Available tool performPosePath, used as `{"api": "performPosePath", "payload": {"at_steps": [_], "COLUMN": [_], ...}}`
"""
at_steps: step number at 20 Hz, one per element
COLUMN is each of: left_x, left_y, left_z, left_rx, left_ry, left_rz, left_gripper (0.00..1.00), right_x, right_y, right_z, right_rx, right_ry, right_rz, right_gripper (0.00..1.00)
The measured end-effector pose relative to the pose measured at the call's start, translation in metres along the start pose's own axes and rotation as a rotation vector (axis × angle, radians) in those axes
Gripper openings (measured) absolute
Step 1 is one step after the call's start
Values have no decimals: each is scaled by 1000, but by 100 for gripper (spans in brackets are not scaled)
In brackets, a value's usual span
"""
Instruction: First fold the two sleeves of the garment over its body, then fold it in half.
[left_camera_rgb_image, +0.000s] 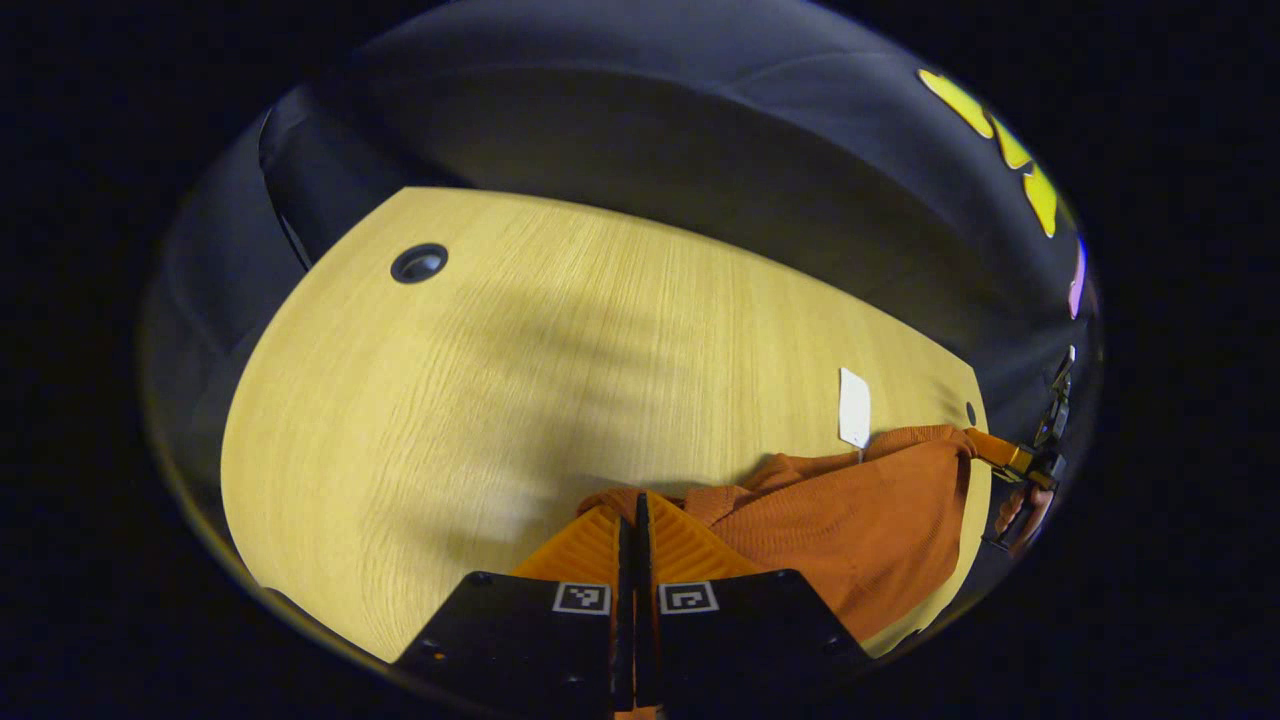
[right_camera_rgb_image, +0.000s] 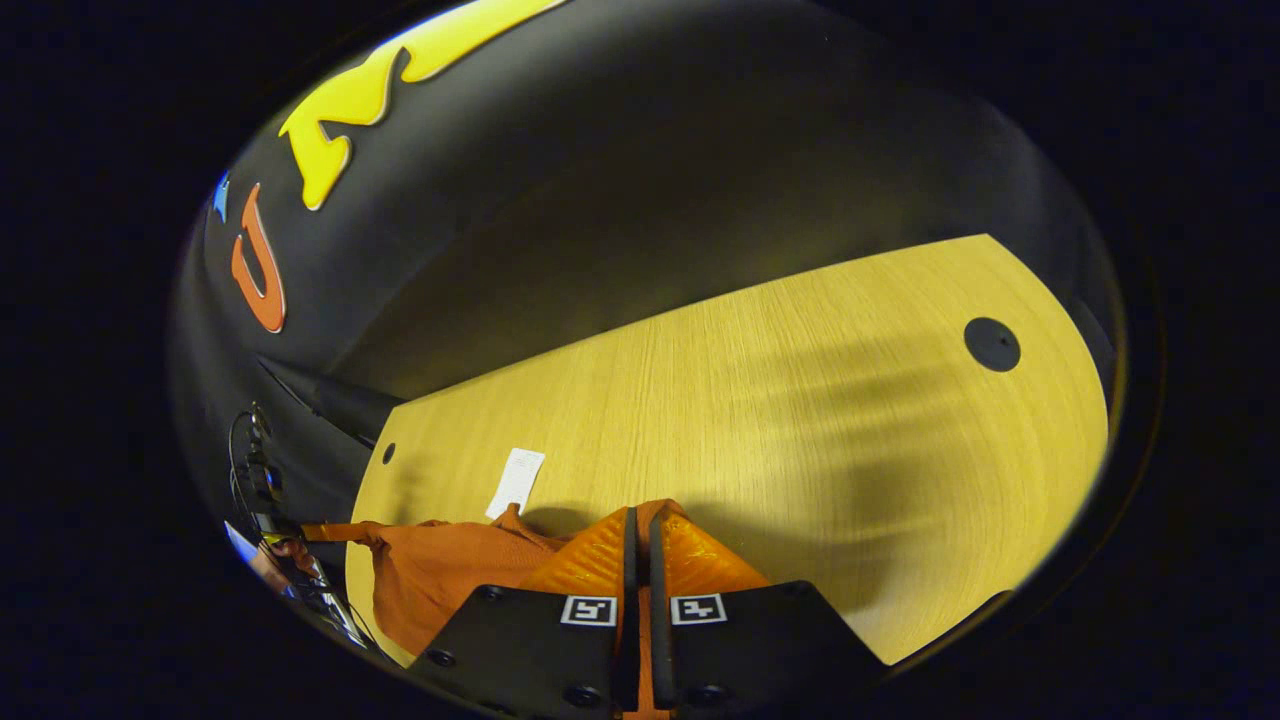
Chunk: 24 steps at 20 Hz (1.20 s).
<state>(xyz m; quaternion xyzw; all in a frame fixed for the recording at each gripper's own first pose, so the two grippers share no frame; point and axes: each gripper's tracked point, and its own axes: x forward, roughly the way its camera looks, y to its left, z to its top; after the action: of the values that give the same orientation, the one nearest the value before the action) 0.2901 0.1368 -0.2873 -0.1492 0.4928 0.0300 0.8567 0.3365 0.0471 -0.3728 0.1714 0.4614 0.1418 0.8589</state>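
The orange garment (left_camera_rgb_image: 850, 530) hangs stretched between both grippers above the near edge of the wooden table (left_camera_rgb_image: 520, 360), its white tag (left_camera_rgb_image: 854, 407) dangling. The left gripper (left_camera_rgb_image: 636, 520) is clenched on one garment corner, the right gripper (right_camera_rgb_image: 640, 535) on the other.

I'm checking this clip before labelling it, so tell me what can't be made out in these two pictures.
- Left gripper view: the left gripper hides the garment cloth it pinches; sleeves indistinguishable in the bunched knit.
- Left gripper view: the right gripper sits tiny at the rim.
- Right gripper view: the white tag print is too small; the right gripper covers its grip.
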Motion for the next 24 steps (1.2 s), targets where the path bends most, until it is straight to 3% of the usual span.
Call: {"api": "performPosePath", "payload": {"at_steps": [3,6,8,12,13,15,18,21,24], "left_x": [17,4,-18,-73,-93,-138,-203,-289,-358], "left_y": [-15,-35,-13,-3,-5,-6,-32,-45,-70], "left_z": [-8,3,11,29,35,53,67,73,59], "left_rx": [47,81,97,124,145,206,242,253,266], "left_ry": [36,4,-12,-107,-141,-249,-419,-672,-866], "left_rz": [51,32,47,74,95,156,175,206,152], "left_gripper": [0,6,13,33,52,74,80,86,88], "right_x": [11,11,-2,-34,-45,-71,-125,-193,-268], "right_y": [11,10,6,9,10,23,54,91,133], "right_z": [-8,-8,-3,11,14,16,15,16,11], "right_rx": [-5,3,-4,-59,-68,-97,-163,-212,-235], "right_ry": [17,18,2,-56,-71,-115,-196,-322,-469], "right_rz": [-25,-31,-25,-51,-58,-59,-62,-69,-81], "right_gripper": [5,11,8,84,84,87,87,96,96]}}
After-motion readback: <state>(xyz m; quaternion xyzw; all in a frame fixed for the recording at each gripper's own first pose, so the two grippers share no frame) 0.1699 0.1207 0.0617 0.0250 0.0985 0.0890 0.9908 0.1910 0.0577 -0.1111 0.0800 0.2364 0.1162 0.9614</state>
